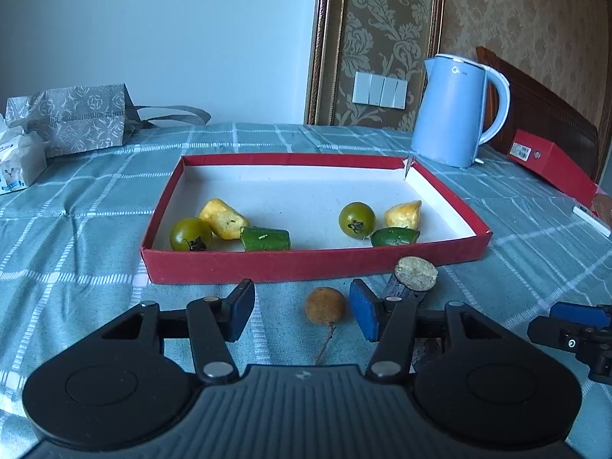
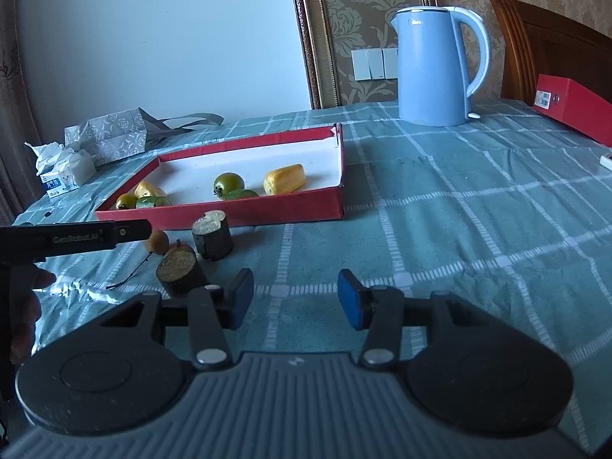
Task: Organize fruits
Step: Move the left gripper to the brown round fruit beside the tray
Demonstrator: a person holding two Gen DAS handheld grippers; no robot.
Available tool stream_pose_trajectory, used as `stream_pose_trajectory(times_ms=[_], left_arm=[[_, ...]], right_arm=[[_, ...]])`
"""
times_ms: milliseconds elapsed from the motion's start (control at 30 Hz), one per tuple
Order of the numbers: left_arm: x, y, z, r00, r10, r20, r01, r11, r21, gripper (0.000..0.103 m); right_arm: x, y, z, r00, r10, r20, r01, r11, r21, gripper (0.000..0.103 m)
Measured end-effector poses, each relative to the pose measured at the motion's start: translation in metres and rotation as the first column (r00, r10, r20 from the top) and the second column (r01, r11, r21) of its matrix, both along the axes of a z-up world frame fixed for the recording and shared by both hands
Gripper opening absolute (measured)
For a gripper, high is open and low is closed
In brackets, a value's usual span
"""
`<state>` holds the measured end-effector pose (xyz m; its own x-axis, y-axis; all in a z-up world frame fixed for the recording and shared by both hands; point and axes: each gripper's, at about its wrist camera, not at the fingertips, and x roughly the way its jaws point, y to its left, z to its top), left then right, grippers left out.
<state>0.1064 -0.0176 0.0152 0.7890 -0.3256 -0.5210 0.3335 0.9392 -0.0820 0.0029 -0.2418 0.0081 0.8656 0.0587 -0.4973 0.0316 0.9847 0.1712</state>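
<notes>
A red tray [image 1: 306, 264] [image 2: 244, 212] with a white floor holds two green tomatoes [image 1: 190, 234] [image 1: 357, 218], two yellow pieces [image 1: 222, 217] [image 1: 403, 214] and two green cucumber pieces [image 1: 265, 239] [image 1: 394, 236]. In front of the tray on the cloth lie a brown round longan [image 1: 325, 305] [image 2: 157, 241] with a stem and two dark cut stalk pieces [image 1: 415, 273] [image 2: 212, 235] [image 2: 179, 267]. My left gripper [image 1: 302, 311] is open, with the longan between its fingers. My right gripper [image 2: 295, 298] is open and empty over bare cloth, right of the stalk pieces.
A blue kettle [image 1: 457, 109] [image 2: 436, 65] stands behind the tray's right corner. A red box [image 1: 550, 162] [image 2: 573, 107] lies at the right edge. A grey gift bag [image 1: 76, 118] and a tissue pack [image 1: 19, 164] sit at the back left.
</notes>
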Motion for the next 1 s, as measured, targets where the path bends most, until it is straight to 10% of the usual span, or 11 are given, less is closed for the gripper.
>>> stream_pose_trajectory(times_ms=[467, 1000], left_arm=[[0.007, -0.014, -0.008, 1.000, -0.006, -0.023, 0.007, 0.999, 0.053, 0.054], [0.010, -0.022, -0.014, 0.998, -0.052, -0.032, 0.054, 0.996, 0.071, 0.025]], right_arm=[[0.005, 0.004, 0.000, 0.999, 0.034, 0.001, -0.034, 0.999, 0.017, 0.046], [0.004, 0.005, 0.000, 0.999, 0.036, 0.009, -0.036, 0.999, 0.023, 0.050]])
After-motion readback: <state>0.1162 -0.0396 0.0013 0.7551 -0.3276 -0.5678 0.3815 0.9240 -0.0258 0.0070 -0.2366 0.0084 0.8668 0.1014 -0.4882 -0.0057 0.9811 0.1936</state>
